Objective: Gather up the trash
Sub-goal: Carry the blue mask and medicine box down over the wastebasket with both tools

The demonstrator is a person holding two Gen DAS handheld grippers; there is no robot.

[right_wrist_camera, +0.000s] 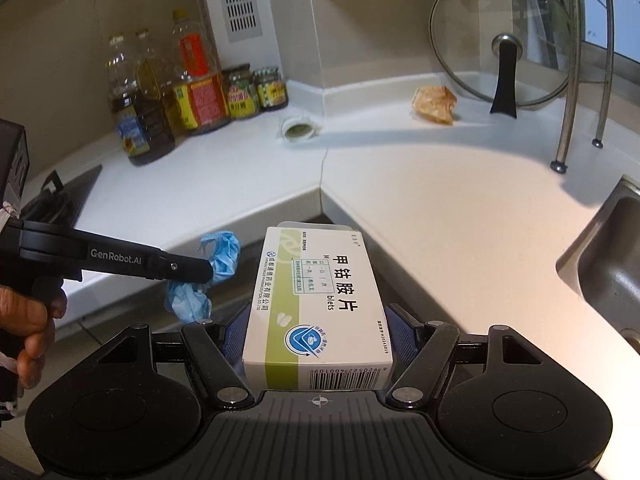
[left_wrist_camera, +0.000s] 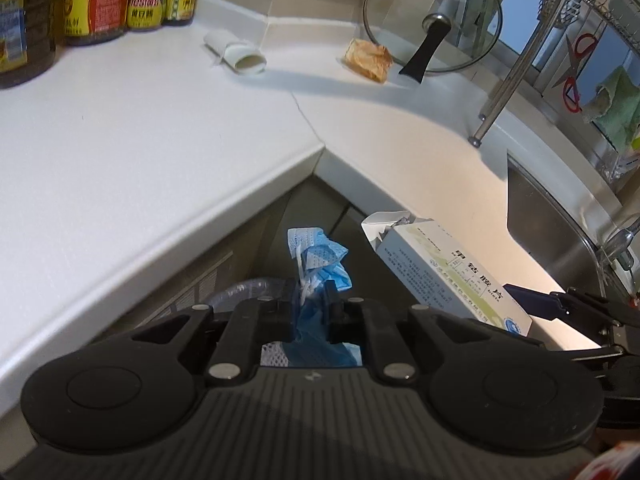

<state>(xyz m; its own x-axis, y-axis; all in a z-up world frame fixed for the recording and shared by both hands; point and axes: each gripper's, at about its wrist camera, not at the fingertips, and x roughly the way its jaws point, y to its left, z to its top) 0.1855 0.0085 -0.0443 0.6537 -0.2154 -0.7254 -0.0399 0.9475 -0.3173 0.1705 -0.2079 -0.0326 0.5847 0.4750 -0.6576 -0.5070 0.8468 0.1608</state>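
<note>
My left tongs (left_wrist_camera: 310, 300) point down at a slant, pinched tight on a crumpled blue face mask (left_wrist_camera: 320, 260) that sticks out past the tips, over the dark gap in front of the bench (left_wrist_camera: 160, 128) corner. From the right-hand camera I see them (right_wrist_camera: 200, 270) side-on at the left, and my hand (right_wrist_camera: 32, 320) wrapped round the grip, with the mask (right_wrist_camera: 218, 256) bunched at the tip.

My right tongs (right_wrist_camera: 318, 328) also tilt downward, standing fairly wide and clamped on the sides of a white and green medicine box (right_wrist_camera: 316, 304), which lies lengthwise between the blue pads, its far flap open. In the left camera the box (left_wrist_camera: 444, 268) hangs just right of the mask, near the bench edge.

The bench is white and turns a corner, with a seam running out from the inner angle. On it, far back, lies a rolled white paper tube (left_wrist_camera: 236, 52), and right of that a crumpled tan wrapper (left_wrist_camera: 368, 58). A glass pot lid (left_wrist_camera: 432, 16) with a black handle leans against the wall behind the wrapper. At the far left stand oil bottles (right_wrist_camera: 140, 112) and jars (right_wrist_camera: 256, 90). To the right is a steel sink (left_wrist_camera: 540, 224), with a wire dish rack (left_wrist_camera: 580, 12) above it on steel legs; red scissors (left_wrist_camera: 576, 68) and a green cloth (left_wrist_camera: 612, 108) hang there. A black stove top (right_wrist_camera: 68, 196) shows at the near left.
</note>
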